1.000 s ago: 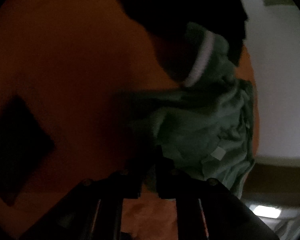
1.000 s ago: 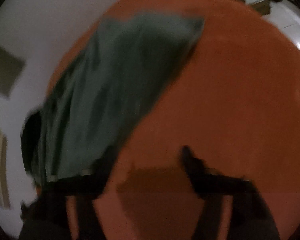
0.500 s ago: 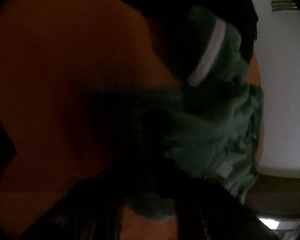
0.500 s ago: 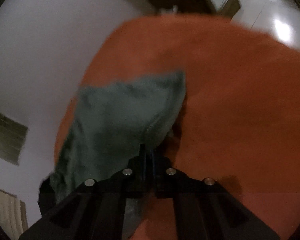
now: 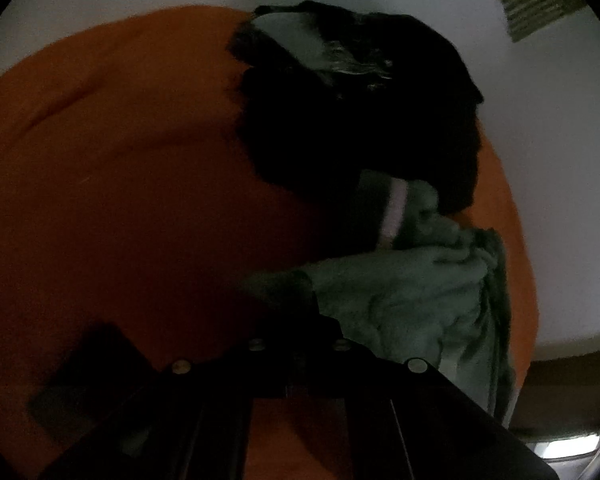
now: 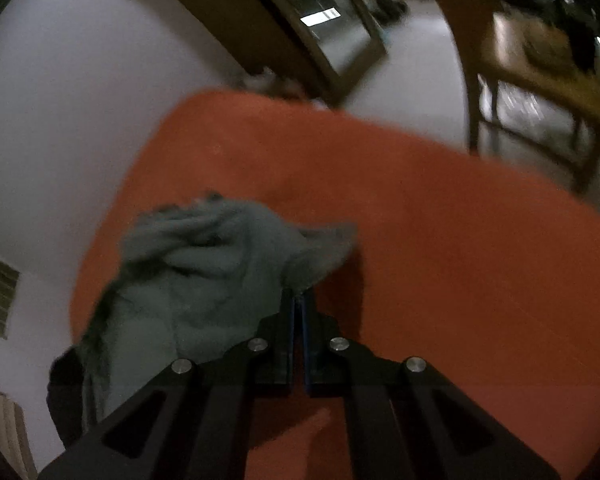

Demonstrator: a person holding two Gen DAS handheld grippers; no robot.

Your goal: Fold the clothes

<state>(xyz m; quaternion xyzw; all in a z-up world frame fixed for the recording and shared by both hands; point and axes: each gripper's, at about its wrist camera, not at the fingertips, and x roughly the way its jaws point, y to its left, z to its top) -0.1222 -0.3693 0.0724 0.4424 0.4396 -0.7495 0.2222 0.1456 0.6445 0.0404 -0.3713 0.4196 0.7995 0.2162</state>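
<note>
The green garment [image 6: 204, 280] lies bunched on the orange desk [image 6: 440, 260], beside a black garment [image 5: 360, 120]. Right tongs [image 6: 299, 300] pinch its edge; left tongs [image 5: 300, 320] likewise. Soft, light cloth, probably best held at corners.

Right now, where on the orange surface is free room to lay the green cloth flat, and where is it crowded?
Free: the wide orange surface right of the green garment, toward the wooden chair. Crowded: the wall-side edge, where the black clothes are heaped against the garment. Both the right gripper and left gripper pinch it.
</note>
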